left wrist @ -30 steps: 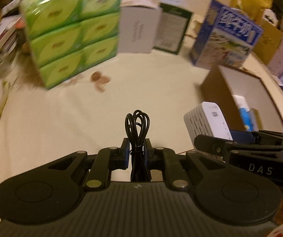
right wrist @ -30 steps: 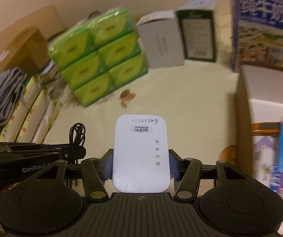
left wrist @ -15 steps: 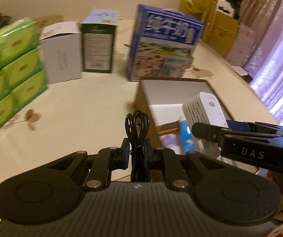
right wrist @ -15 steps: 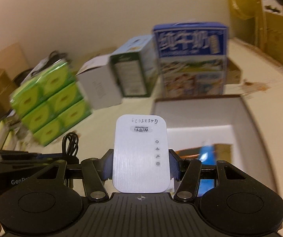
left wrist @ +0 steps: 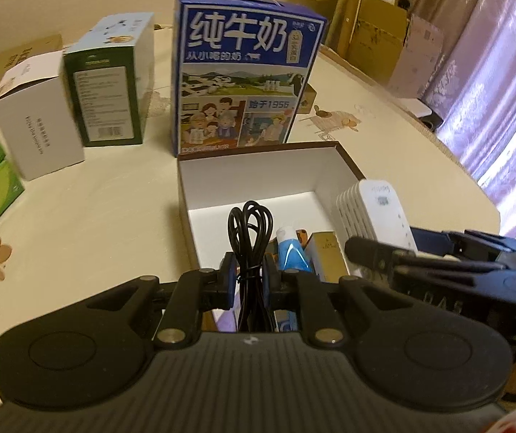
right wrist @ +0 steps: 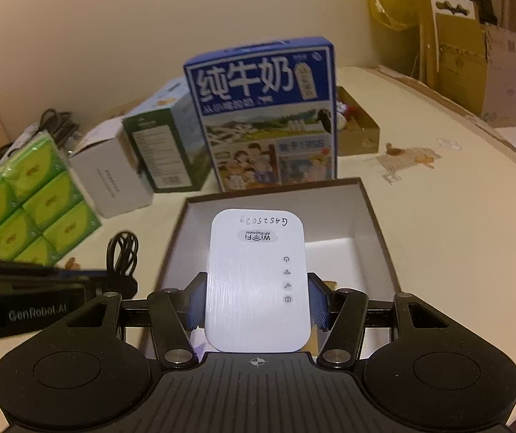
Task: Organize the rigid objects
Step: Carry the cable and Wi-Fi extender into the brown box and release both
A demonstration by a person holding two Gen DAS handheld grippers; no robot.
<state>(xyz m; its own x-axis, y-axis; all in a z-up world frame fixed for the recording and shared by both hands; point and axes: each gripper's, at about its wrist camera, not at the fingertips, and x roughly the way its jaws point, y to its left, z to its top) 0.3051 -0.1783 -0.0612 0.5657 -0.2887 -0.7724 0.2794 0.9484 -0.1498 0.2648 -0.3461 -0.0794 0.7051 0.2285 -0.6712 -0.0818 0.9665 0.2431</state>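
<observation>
Repeater (right wrist: 256, 285) pinched flat between the right gripper's (right wrist: 256, 301) blue pads (right wrist: 317, 303), upright, top end jutting past the fingertips, held over the open box (right wrist: 373, 216). Cable (left wrist: 250, 238) squeezed between the left gripper's (left wrist: 250, 278) fingers, loops sticking up past the tips, hanging over the box's near left corner. Blue tube (left wrist: 292, 256) and gold carton (left wrist: 326, 252) lying inside. Milk carton (left wrist: 243, 83) standing just behind the box.

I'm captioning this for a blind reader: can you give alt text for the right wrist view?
The right gripper holds a white WiFi repeater above an open box on a table. Behind stand a blue milk carton, other boxes and green tissue packs.
</observation>
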